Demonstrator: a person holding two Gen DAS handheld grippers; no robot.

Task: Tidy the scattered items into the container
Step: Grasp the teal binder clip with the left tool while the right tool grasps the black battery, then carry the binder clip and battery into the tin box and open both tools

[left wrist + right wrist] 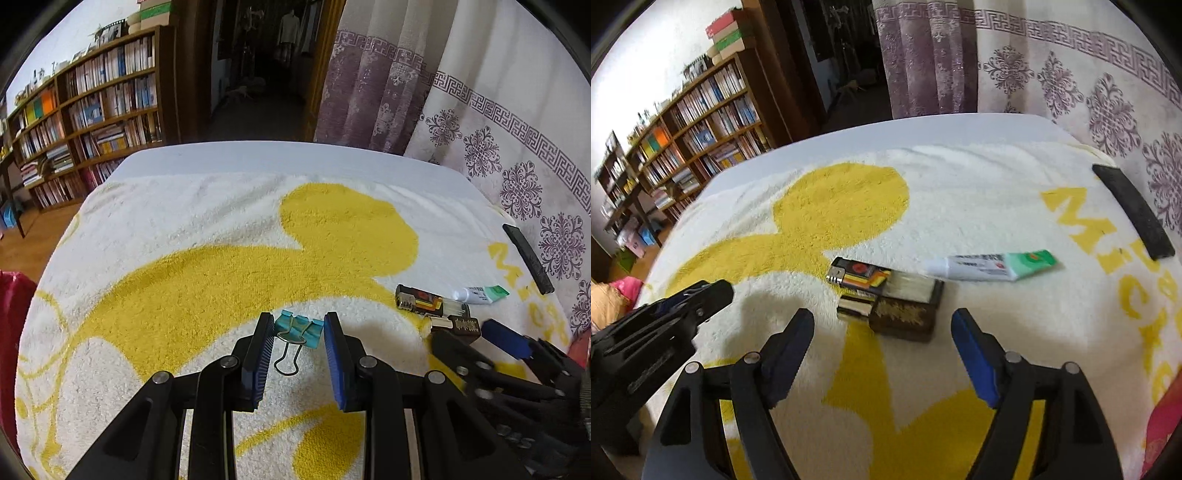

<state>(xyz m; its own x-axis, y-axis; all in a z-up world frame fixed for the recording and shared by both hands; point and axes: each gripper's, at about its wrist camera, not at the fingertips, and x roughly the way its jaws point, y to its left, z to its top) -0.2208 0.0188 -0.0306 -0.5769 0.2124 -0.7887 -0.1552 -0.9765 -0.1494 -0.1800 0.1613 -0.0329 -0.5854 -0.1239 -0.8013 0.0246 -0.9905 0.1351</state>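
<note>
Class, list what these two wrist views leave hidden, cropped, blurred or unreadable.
- Container: in neither view; which thing it is cannot be told.
- Teal binder clip: left wrist view only; whether the left gripper touches it is unclear.
- Dark brown box with gold pattern: the right gripper's arm covers part in the left view.
- White and green tube: print motion-blurred in the right view.
- Red cloth: cropped by the left view's edge.

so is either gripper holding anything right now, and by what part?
Nothing is held. The left gripper is open around the blue binder clip, its fingers either side of the clip body, not yet closed. The right gripper is open and empty.
</note>
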